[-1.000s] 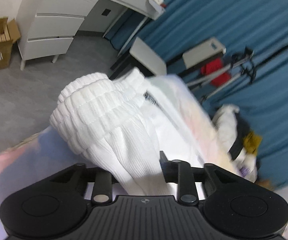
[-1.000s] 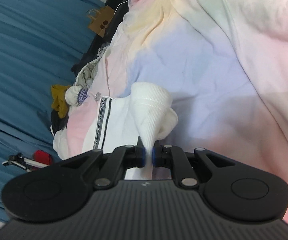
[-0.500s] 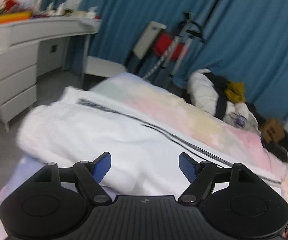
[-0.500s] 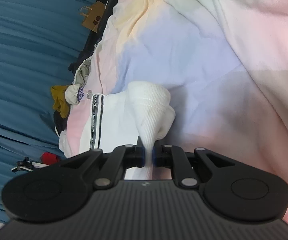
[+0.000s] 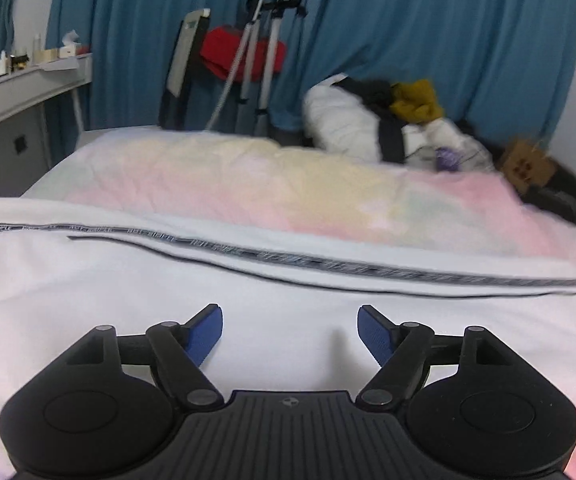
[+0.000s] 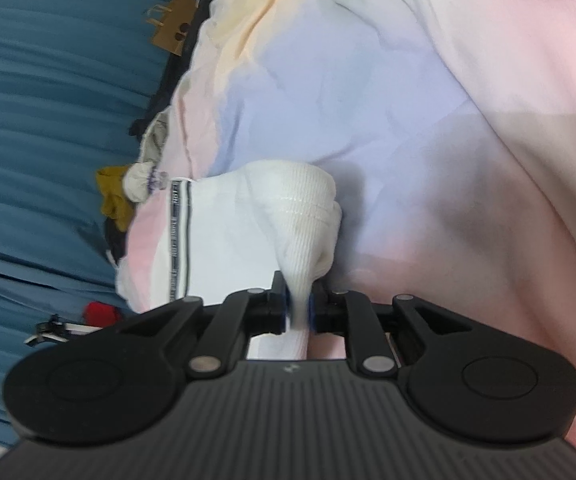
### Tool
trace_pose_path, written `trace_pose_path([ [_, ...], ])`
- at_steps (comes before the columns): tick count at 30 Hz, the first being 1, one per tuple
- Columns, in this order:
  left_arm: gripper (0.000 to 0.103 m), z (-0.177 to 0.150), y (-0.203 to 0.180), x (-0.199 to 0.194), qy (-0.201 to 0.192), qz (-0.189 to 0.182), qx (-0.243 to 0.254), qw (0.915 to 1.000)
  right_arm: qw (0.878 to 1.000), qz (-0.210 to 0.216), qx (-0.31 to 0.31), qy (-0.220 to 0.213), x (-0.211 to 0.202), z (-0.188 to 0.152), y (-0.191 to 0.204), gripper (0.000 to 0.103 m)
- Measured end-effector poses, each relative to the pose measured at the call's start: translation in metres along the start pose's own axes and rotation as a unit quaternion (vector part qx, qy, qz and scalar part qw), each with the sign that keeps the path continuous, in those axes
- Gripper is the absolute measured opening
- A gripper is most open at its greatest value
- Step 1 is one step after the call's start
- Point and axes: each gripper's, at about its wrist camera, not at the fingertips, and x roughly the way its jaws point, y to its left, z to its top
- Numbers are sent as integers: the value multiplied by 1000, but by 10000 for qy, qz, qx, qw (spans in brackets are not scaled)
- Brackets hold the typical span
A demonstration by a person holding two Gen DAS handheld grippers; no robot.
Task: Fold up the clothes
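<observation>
White trousers [image 5: 128, 280] with a black lettered side stripe [image 5: 327, 264] lie stretched flat across the pastel bed cover [image 5: 248, 176]. My left gripper [image 5: 288, 314] hovers just over the white cloth, open, nothing between its blue pads. In the right wrist view the trousers [image 6: 228, 248] end in a ribbed cuff [image 6: 299, 200] that bunches up from the bed. My right gripper [image 6: 299, 300] has that cuff between its pads; its jaws are opening a little, and the cloth still fills the narrow gap.
A pile of clothes [image 5: 367, 120] with a mustard garment [image 5: 415, 98] and a brown paper bag [image 5: 527, 164] sits at the bed's far side. Behind it hang blue curtains [image 5: 447, 20], with a tripod [image 5: 256, 60]. A white desk [image 5: 16, 84] stands at left.
My left gripper let go of the bunched ribbed cloth, opened wide and swung sideways while rolling level; the trousers now lie flat. The right gripper's gap has widened slightly around the cuff.
</observation>
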Motion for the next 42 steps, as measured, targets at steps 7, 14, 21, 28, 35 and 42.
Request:
trace_pose_path([
  [7,85,-21,4,26,81,92,263,9996,9999,-37,-99,-10,9,-5,11,54],
  [14,87,-24,-1,28,61,97,383,9992,9972,217,-709,-9,23,-7,25,83],
  [21,87,-24,0,25,71,95,338,9994,9927,778,-892,-231,33,4,34,69],
  [28,88,-23,-3,27,114,163,399,9990,9931,366,-1097,-182,45,9,26,29],
  [35,88,-27,-3,28,104,203,576,9981,9923,365,-1137,-336,38,13,32,13],
  [42,89,-29,-2,29,151,206,602,9979,9916,261,-1198,-418,38,12,32,13],
])
